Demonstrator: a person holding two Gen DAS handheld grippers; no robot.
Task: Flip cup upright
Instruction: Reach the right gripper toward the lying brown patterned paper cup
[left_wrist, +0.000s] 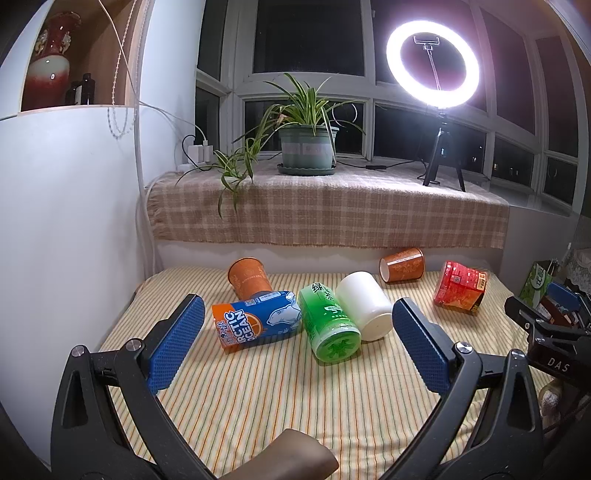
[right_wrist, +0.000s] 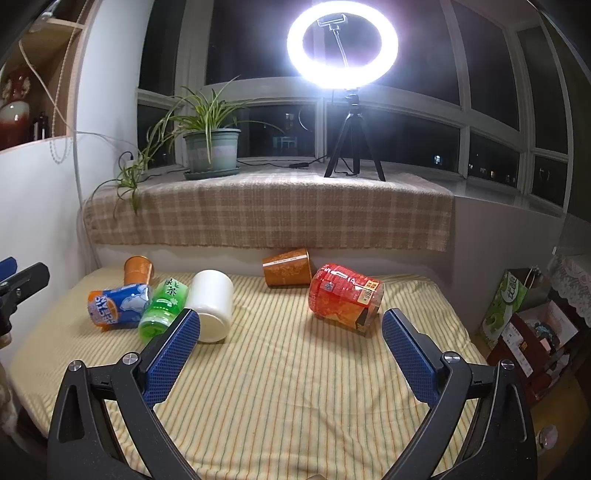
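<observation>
Both our grippers hover wide open and empty over the striped cloth (left_wrist: 295, 406), cups lying ahead.

Our left gripper (left_wrist: 298, 339) faces the green cup (left_wrist: 328, 325), on its side, long axis running toward us, base nearest. It is wedged between the blue cup (left_wrist: 258, 321) and white cup (left_wrist: 365, 306). Our right gripper (right_wrist: 291, 343) sits nearer the red cup (right_wrist: 343, 299); two orange cups lie farther back.
</observation>
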